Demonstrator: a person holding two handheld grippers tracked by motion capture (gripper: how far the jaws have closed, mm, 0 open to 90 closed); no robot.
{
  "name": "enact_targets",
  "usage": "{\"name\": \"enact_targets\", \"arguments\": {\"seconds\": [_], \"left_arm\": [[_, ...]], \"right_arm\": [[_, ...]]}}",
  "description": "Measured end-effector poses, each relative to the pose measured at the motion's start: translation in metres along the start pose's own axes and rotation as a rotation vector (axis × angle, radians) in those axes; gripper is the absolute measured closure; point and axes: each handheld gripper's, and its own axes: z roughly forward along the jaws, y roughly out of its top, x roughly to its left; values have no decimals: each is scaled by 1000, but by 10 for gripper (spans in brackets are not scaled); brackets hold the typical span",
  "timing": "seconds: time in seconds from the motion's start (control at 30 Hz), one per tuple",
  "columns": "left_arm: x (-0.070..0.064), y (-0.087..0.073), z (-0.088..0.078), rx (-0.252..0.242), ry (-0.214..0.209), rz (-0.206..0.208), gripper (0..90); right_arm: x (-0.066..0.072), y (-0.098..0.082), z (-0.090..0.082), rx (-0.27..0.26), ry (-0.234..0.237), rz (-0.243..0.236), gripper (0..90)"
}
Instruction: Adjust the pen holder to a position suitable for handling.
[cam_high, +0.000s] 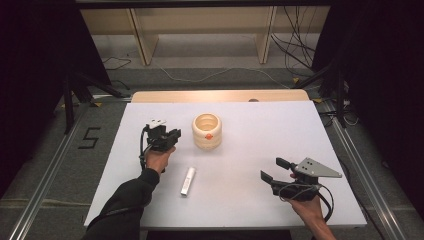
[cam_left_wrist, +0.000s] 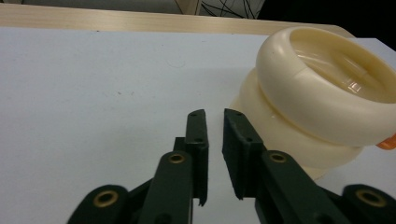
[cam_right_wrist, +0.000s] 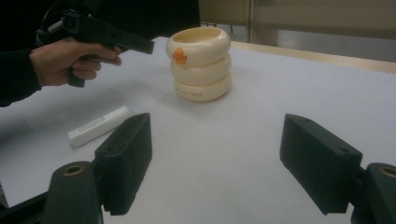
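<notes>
- Cream ringed holder (cam_high: 207, 131): three stacked rings, open top, small orange figure (cam_high: 208, 136) on its side; stands upright at the middle of the white table (cam_high: 250, 200), toward the far edge.
- Left gripper (cam_high: 172, 136): just beside the holder's left side, apart from it; jaws drawn to a narrow slit, nothing between them, as the left gripper view shows (cam_left_wrist: 215, 140).
- White tube (cam_high: 188, 181): lies flat nearer the person than the holder, well apart from it, untouched.
- Right gripper (cam_high: 274, 169): well right of the holder and nearer the person; jaws wide and empty.
- Step in hand, as judged: left gripper closing in on the holder. Narrowed jaws suit hooking or nudging the rim; gripping the wall needs reopening. Approach level so the stack does not tip.
- Room: bare table all round the holder; far edge behind it is the nearest limit.
</notes>
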Motion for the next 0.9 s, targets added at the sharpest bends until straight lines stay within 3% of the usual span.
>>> {"name": "enact_targets", "arguments": {"seconds": [0.17,0.33,0.9], "left_arm": [[-8,2,11,13,-7,6,888],[-15,4,23,37,-7,24,890],[-19,7,43,57,-4,-6,891]], "right_arm": [[0,0,0,1,1,-1,261],[0,0,0,-1,2,-1,261],[-2,0,0,-3,3,6,262]]}}
